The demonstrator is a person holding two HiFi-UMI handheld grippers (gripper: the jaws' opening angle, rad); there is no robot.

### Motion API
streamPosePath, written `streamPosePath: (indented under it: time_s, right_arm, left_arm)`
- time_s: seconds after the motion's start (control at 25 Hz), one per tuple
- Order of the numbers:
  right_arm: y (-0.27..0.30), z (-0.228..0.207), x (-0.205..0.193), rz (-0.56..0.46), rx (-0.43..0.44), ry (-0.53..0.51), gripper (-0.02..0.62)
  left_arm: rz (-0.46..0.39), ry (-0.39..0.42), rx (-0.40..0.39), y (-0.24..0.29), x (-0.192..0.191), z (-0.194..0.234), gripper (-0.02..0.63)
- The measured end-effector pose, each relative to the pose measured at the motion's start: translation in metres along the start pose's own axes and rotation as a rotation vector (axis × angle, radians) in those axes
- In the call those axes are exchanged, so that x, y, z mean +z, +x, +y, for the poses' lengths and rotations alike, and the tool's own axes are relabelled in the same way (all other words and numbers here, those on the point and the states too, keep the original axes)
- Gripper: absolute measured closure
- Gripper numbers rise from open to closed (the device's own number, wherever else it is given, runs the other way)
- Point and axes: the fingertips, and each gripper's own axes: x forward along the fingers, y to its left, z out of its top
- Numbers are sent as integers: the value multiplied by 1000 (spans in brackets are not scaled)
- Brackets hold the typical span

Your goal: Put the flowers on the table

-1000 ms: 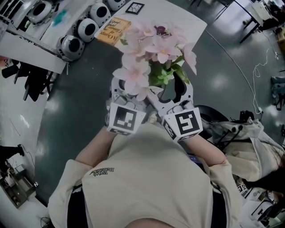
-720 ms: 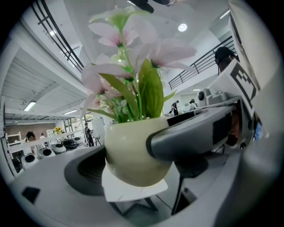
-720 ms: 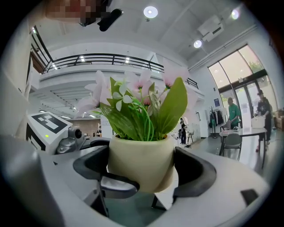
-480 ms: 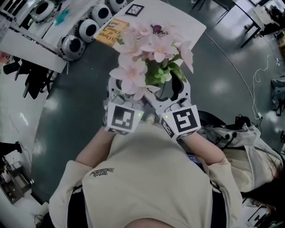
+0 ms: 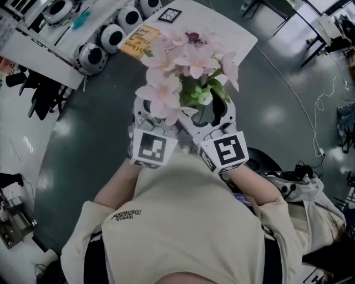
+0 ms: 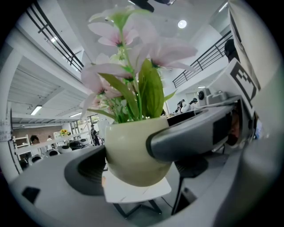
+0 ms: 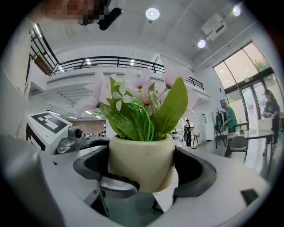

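Note:
A cream pot (image 6: 133, 155) of pink flowers (image 5: 186, 58) with green leaves is held in the air between both grippers. In the head view the blooms hide most of the pot. My left gripper (image 5: 157, 115) clasps it from the left and my right gripper (image 5: 217, 112) from the right, in front of the person's chest. In the left gripper view, my left gripper (image 6: 131, 165) has its dark jaws around the pot's belly. In the right gripper view, my right gripper (image 7: 143, 172) is shut on the pot (image 7: 142, 162). The white table (image 5: 236, 30) lies just beyond the flowers.
On the table lie a yellow book (image 5: 138, 40) and a square marker tag (image 5: 169, 15). A bench with round black-and-white devices (image 5: 91, 55) stands at the upper left. Bags (image 5: 310, 191) and a cable (image 5: 299, 94) lie on the dark floor to the right.
Both grippers and the flower pot have shifted slightly forward, toward the white table. Both grips are unchanged.

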Motion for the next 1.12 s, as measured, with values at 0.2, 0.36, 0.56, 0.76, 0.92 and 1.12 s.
streamPosePath:
  time_s: [0.2, 0.36, 0.56, 0.76, 0.92, 1.12]
  right_arm:
    - [6, -10, -3, 2, -9, -4, 137]
    - [12, -25, -6, 3, -28, -1, 137]
    - [25, -45, -5, 7, -52, 3, 137]
    - [46, -64, -6, 16, -68, 9, 137]
    - [69, -79, -5, 17, -79, 14, 137]
    - [99, -107, -3, 31, -109, 34, 137]
  left_arm:
    - [-9, 3, -5, 12, -1, 3, 123]
    - [-17, -1, -19, 28, -2, 5, 123]
    - [-21, -1, -43, 50, -1, 13, 123]
    - [-13, 3, -69, 75, -5, 27, 123]
    - [-13, 2, -81, 95, -7, 46, 123]
    - [-4, 0, -119, 130, -9, 68, 123]
